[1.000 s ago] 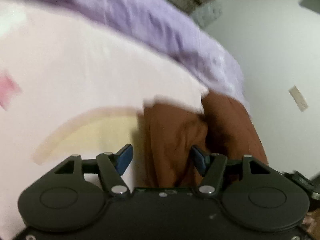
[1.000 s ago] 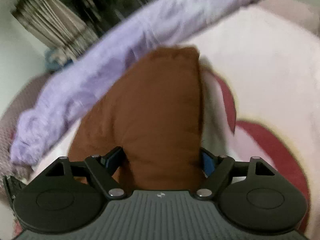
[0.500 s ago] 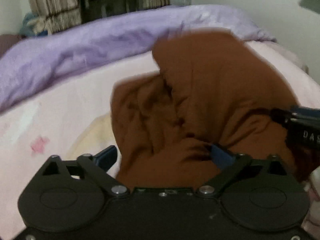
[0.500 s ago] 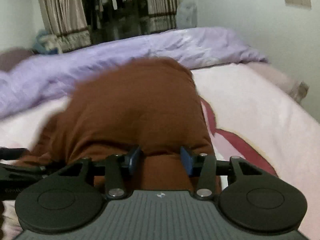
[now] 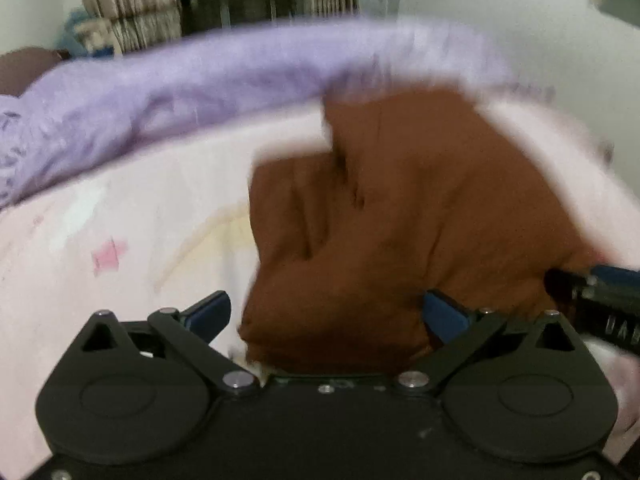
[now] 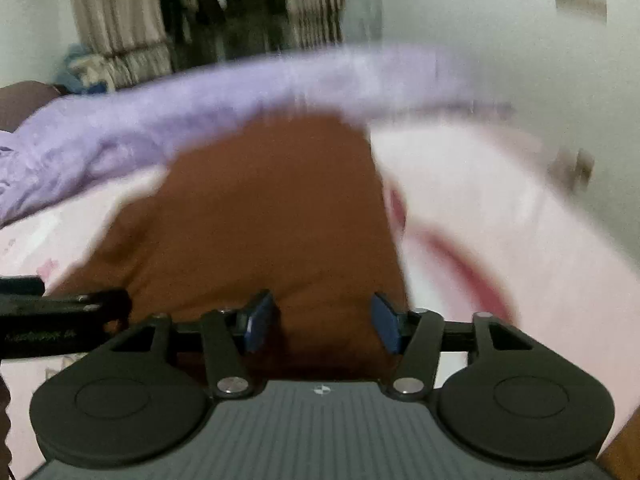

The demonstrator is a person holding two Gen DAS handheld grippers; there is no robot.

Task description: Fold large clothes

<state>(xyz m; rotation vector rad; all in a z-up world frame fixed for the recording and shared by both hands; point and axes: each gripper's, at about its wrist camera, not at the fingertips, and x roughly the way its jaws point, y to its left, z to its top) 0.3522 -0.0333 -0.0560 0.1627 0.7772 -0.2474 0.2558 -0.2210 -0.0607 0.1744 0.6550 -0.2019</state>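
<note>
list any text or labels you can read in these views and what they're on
No text reads fully in either view.
Pale letters on the right gripper's black body, at the left view's edge: cut off and blurred, unreadable.
Faint print on the left gripper's black body, in the right view: too blurred to read.
A small round mark on the grey housing: a symbol, not words.
The brown garment shows no label.

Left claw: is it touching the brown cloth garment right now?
Cannot tell. In the left wrist view the left claw stands wide open with the brown cloth garment bunched between its blue fingers, but motion blur hides any contact or gap.
</note>
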